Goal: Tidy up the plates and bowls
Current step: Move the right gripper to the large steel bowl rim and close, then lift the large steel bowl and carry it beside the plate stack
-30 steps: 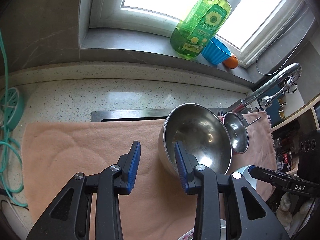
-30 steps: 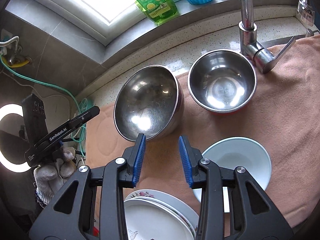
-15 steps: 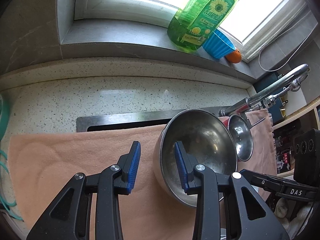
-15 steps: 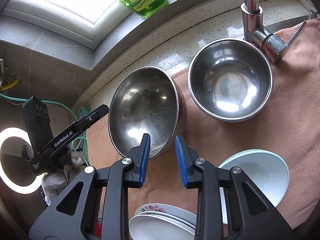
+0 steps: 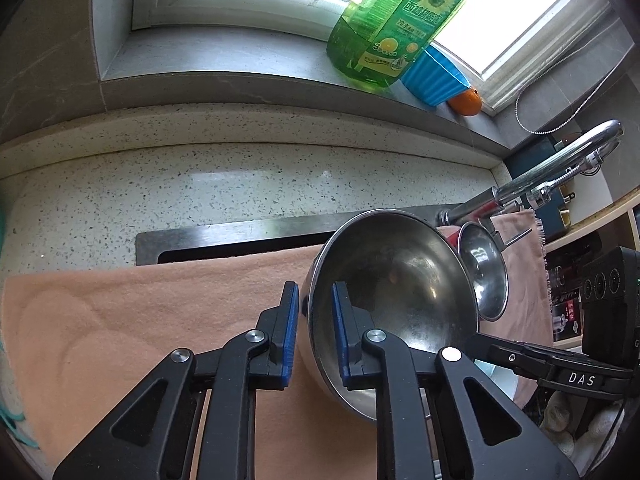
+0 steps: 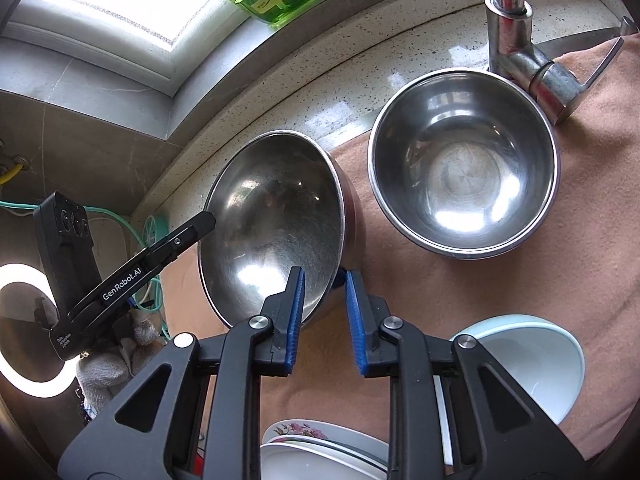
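A large steel bowl stands tilted on a peach towel. My left gripper straddles its left rim, one pad outside and one inside. The jaws are closing and the pads press on the wall. In the right wrist view its finger reaches over that rim. My right gripper straddles the bowl's near rim. Its jaws are closing too, with a gap still showing at the pads. A second steel bowl sits upright to the right. A pale blue bowl and stacked plates lie near me.
A chrome faucet rises just behind the second bowl. A green soap bottle, a blue cup and an orange stand on the window sill. The sink's open slot runs behind the towel. A gloved hand holds the left gripper.
Both grippers have sunk toward the large steel bowl and narrowed their jaws. Its rim now lies between each pair of pads; the left pair has closed onto it.
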The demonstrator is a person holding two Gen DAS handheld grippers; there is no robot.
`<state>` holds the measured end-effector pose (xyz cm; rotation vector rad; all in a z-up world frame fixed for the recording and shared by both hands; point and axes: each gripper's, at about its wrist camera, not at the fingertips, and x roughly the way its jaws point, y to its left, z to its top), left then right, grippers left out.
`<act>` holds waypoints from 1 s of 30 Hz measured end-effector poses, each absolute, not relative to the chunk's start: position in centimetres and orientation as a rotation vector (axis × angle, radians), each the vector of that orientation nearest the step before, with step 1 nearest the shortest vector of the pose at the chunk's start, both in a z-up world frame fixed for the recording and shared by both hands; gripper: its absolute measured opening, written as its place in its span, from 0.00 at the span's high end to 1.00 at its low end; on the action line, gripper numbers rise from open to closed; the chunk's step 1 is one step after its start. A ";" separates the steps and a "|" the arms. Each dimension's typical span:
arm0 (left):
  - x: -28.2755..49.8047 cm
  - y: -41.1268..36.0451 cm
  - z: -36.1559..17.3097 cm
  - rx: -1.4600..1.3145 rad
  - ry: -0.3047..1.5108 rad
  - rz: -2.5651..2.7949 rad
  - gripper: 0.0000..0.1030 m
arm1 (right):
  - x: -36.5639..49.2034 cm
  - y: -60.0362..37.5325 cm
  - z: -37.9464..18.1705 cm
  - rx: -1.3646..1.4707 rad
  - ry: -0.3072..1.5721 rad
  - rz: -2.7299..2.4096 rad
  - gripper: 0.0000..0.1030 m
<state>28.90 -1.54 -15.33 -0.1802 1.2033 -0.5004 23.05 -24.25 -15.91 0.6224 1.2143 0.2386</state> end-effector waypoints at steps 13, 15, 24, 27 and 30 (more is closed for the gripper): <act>28.4 -1.5 -15.0 -0.188 1.192 -0.484 0.88 | 23.2 -24.1 -16.4 0.594 1.225 0.228 0.85; 28.2 -1.3 -14.9 -0.195 1.190 -0.481 0.88 | 23.0 -24.0 -16.3 0.589 1.228 0.231 0.85; 26.4 0.2 -13.9 -0.196 1.170 -0.454 0.88 | 21.8 -22.8 -15.8 0.572 1.235 0.272 0.85; 25.6 1.0 -13.4 -0.199 1.166 -0.437 0.88 | 21.3 -22.0 -15.3 0.554 1.233 0.299 0.85; 24.3 2.0 -12.8 -0.196 1.153 -0.426 0.88 | 20.5 -21.2 -14.8 0.529 1.229 0.326 0.85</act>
